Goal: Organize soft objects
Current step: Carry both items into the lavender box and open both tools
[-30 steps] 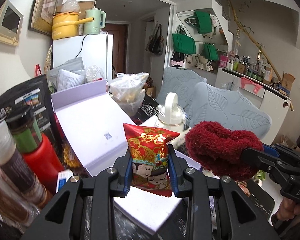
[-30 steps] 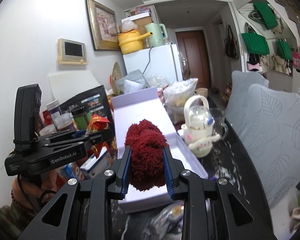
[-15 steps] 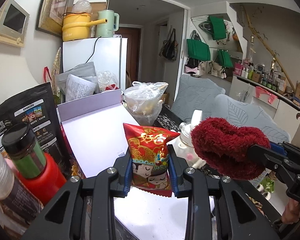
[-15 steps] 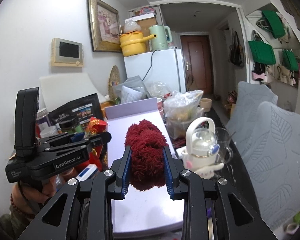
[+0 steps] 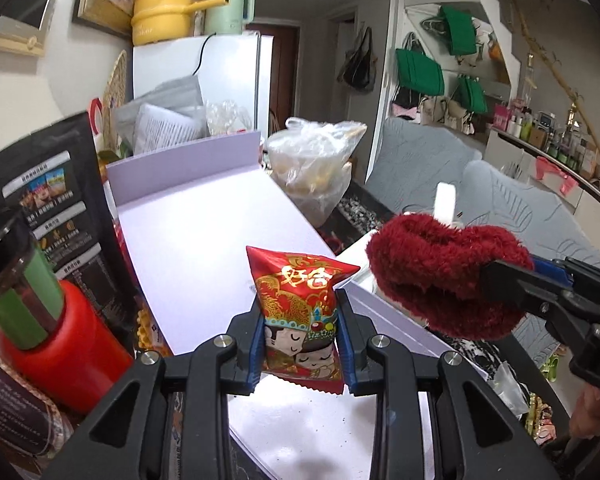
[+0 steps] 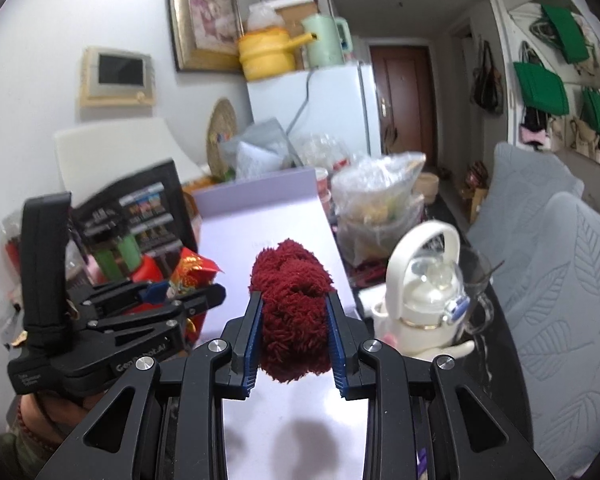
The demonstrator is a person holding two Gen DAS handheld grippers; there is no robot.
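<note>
Above the open lilac box (image 5: 204,232), our left gripper (image 5: 300,340) clamps a light, crinkly red snack packet (image 5: 300,308) by its lower half, while our right gripper (image 6: 294,336) squeezes a soft, compressible dark red fuzzy bundle (image 6: 290,304) mid-body.
</note>
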